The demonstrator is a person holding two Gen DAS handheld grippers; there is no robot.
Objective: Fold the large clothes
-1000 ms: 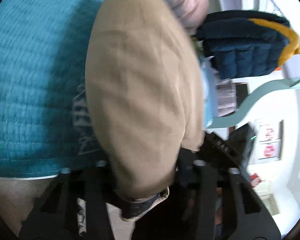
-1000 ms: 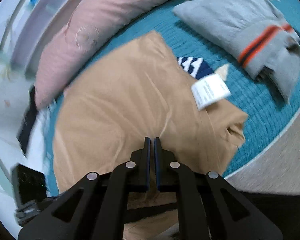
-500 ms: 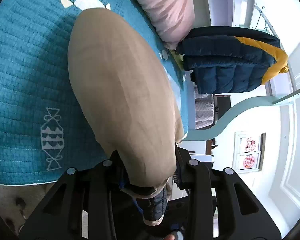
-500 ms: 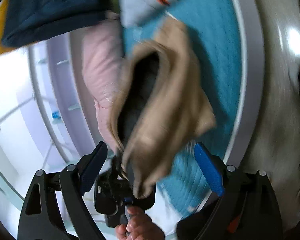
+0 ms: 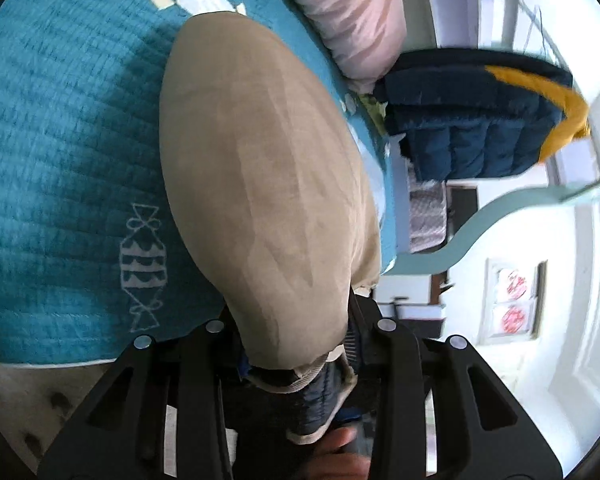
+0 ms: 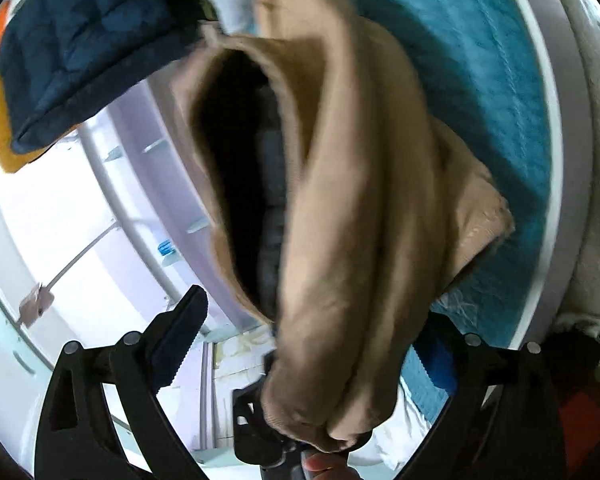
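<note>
A tan jacket point(image 5: 260, 160) with a dark quilted lining stretches from the teal quilt point(image 5: 60, 140) down into my left gripper point(image 5: 300, 332), which is shut on its cuffed end. In the right wrist view the same tan jacket point(image 6: 360, 200) hangs bunched in front of the camera, its dark inside showing. My right gripper point(image 6: 316, 320) is turned on its side with its jaws opening wide. The cloth lies between them, but the pads do not press on it. The left gripper point(image 6: 296, 440) and a hand point(image 6: 320, 464) hold the jacket's lower end there.
A pink pillow point(image 5: 348, 12) lies at the head of the bed. A navy puffer jacket point(image 5: 468, 128) with yellow lining sits beside it, and it shows as the navy jacket point(image 6: 80, 40) at the right view's upper left. The bed's pale edge point(image 6: 560, 160) borders the quilt.
The right gripper, shut above the flat tan jacket, has rolled onto its side, dropped and opened wide. The left gripper has raised the gathered jacket end a little off the quilt.
</note>
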